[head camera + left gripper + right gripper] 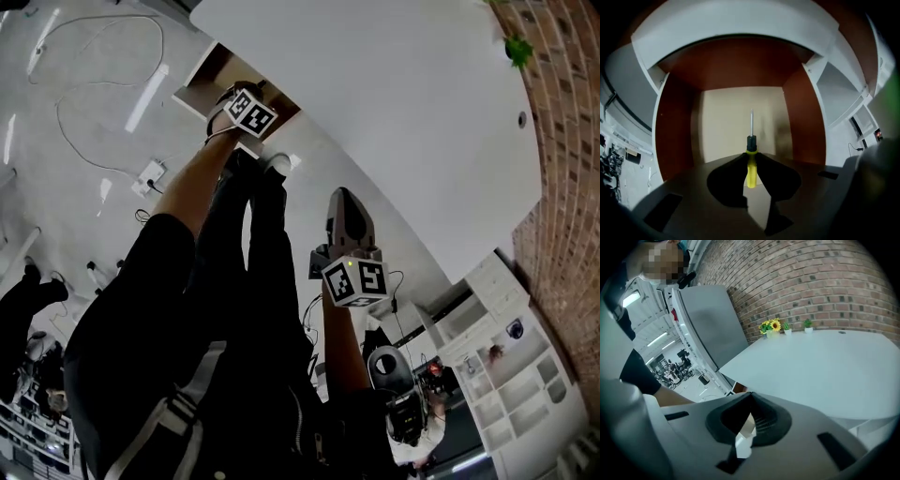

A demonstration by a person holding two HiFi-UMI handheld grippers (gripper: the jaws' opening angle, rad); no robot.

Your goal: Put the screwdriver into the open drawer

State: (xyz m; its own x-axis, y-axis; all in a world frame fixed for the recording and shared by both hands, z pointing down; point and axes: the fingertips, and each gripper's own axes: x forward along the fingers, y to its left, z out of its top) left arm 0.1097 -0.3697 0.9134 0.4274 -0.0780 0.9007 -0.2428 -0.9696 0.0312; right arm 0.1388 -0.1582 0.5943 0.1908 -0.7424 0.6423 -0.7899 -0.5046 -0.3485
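Screwdriver (750, 161) sits clamped in the left gripper (234, 94). The jaws are closed on its yellow handle, and the black collar and metal shaft project straight ahead of the tips. The shaft points into the open drawer (675, 126), toward a beige panel framed by red-brown walls. Both side walls stand well apart from the shaft. The drawer opens at the edge of the white table (825, 366). The right gripper (749, 398) is held beside the table edge, apart from the drawer, with its jaws closed together on nothing. The cube (356, 281) on each gripper carries black-and-white square markers.
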